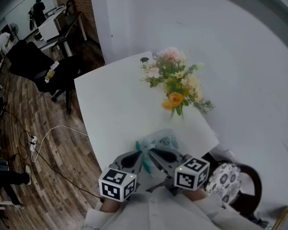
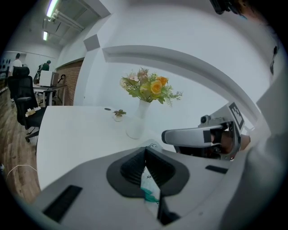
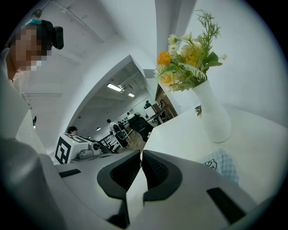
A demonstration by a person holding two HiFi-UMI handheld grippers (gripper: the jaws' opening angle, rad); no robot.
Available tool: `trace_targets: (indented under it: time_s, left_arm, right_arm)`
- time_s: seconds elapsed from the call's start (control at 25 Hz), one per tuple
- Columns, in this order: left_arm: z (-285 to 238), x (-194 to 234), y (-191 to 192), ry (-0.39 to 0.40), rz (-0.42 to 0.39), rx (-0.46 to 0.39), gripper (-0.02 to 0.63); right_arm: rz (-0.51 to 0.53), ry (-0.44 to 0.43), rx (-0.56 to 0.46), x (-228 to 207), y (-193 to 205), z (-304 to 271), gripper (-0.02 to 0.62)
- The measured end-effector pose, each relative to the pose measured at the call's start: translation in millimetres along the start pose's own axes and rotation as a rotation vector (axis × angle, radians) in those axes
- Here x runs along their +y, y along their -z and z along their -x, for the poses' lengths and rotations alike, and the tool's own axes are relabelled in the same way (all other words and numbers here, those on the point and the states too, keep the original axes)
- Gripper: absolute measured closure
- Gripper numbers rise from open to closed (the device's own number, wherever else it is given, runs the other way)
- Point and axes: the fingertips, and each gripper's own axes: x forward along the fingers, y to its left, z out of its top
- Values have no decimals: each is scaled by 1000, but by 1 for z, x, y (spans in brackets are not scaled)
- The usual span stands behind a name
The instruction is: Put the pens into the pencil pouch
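The pencil pouch is soft, pale cloth with a faint blue check, a small printed figure and a teal zip band. It lies crumpled at the near edge of the tabletop, a smooth white slab with square corners. The left claw is clenched on a fold of it, its ribbed dark pads pinching white cloth and teal trim. The right claw is pinched on a thin pale strip, seemingly the pouch's other edge; the rest of the pouch runs under its grey shell. The two claws meet almost tip to tip over the pouch. Beyond stands a slim white vase of orange and cream flowers, well apart, with bare tabletop between. One side of the tabletop runs along a white wall; the other drops to plank floor. The claws hide the pouch's mouth and inside
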Motion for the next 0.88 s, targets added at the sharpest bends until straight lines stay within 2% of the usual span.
trace_targets:
  time_s: [0.28,0.88]
  left_arm:
    - [-2,5,10,-7,38,41,598]
    - [-4,1,15,7,31,63,600]
  right_arm:
    - [-4,25,9,-7,4,0,580]
    - [-31,-8,16,-3,10,-1,588]
